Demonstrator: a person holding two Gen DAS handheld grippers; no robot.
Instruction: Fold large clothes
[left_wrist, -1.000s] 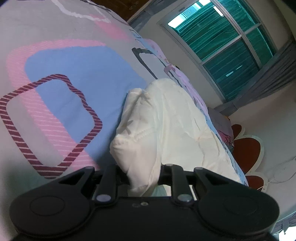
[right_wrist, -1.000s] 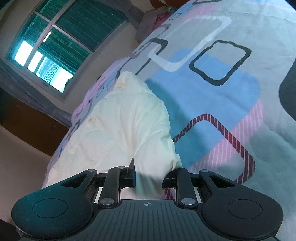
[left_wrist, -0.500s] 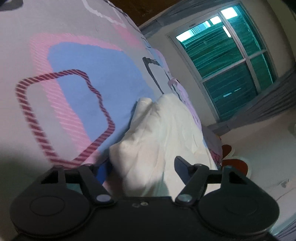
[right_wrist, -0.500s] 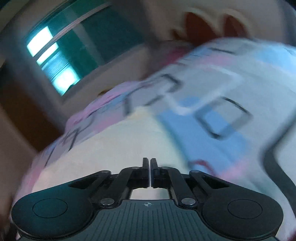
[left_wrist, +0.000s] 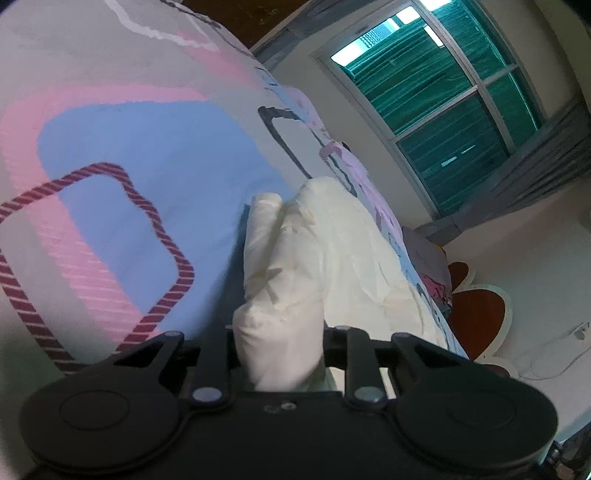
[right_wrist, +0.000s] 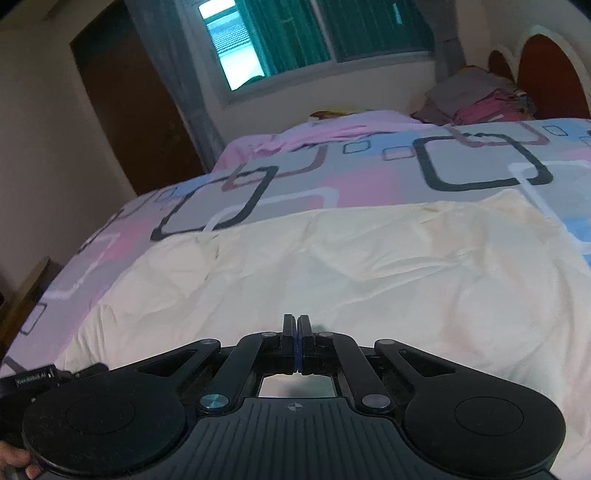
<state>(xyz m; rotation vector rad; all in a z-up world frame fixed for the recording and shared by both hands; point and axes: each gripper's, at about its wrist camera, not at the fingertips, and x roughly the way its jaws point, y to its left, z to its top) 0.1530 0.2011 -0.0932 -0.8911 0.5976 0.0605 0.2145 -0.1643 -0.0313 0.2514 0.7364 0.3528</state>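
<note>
A large cream garment (right_wrist: 332, 266) lies spread on the patterned bedspread (right_wrist: 369, 177). In the left wrist view the garment (left_wrist: 325, 266) is bunched at one end, and my left gripper (left_wrist: 280, 347) is shut on that bunched corner, the fabric filling the gap between the fingers. My right gripper (right_wrist: 297, 343) is shut and empty, its fingertips pressed together just above the garment's near edge.
The bedspread (left_wrist: 129, 166) has blue, pink and grey squares. A window (right_wrist: 295, 40) and a dark door (right_wrist: 122, 110) are behind the bed. Folded clothes (right_wrist: 480, 99) sit by the red headboard (right_wrist: 550, 74). The bed's left edge drops off in the right wrist view.
My right gripper let go of the garment, closed empty and swung to face across the bed. My left gripper opened briefly, then closed again on the bunched corner.
</note>
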